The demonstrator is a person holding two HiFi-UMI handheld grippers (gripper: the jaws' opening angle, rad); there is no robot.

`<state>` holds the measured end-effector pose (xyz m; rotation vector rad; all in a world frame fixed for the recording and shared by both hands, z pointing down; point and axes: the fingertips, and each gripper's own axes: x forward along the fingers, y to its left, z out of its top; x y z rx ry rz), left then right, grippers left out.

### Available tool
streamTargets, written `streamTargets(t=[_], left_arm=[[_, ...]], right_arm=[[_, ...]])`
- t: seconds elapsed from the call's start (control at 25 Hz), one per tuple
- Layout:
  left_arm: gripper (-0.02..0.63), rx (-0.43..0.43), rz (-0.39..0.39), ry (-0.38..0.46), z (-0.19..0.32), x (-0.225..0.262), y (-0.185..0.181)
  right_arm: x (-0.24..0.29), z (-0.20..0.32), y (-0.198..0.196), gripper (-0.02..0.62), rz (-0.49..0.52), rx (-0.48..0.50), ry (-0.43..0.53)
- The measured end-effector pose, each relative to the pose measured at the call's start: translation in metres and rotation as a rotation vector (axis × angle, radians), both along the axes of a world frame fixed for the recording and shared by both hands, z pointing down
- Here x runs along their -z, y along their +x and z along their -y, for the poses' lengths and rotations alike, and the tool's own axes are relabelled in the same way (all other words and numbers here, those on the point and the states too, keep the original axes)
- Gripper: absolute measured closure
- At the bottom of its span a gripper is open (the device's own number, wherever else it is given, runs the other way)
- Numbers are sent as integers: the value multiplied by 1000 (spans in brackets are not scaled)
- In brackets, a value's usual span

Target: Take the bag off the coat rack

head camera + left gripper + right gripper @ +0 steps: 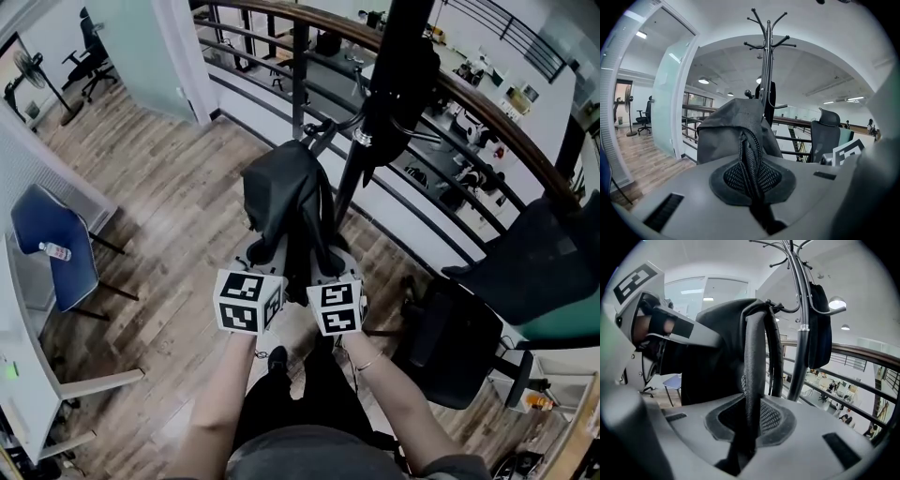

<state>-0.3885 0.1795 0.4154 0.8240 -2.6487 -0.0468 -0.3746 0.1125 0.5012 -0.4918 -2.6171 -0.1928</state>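
The black backpack (284, 199) hangs in front of me beside the coat rack's black pole (377, 112). My left gripper (264, 255) is shut on a mesh-backed strap (749, 154) of the bag (733, 129). My right gripper (330, 262) is shut on another strap (753, 366) of the same bag (715, 357). The bag's top sits next to a low hook (787, 310) of the rack (801, 329); whether it still rests on the hook I cannot tell. A second dark item (820, 315) hangs on the rack's far side.
A wooden-topped railing (487, 112) runs right behind the rack, with a drop to a lower floor beyond. A black office chair (450, 347) stands to my right. A blue chair (52, 248) with a bottle on it sits at left. A glass partition (670, 93) stands left of the rack.
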Motion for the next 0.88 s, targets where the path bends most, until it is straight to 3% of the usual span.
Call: streamTargets(t=[0.88], left_arm=[[580, -33, 72, -8, -35, 31, 18]], right_arm=[[27, -44, 20, 543, 36, 2, -2]])
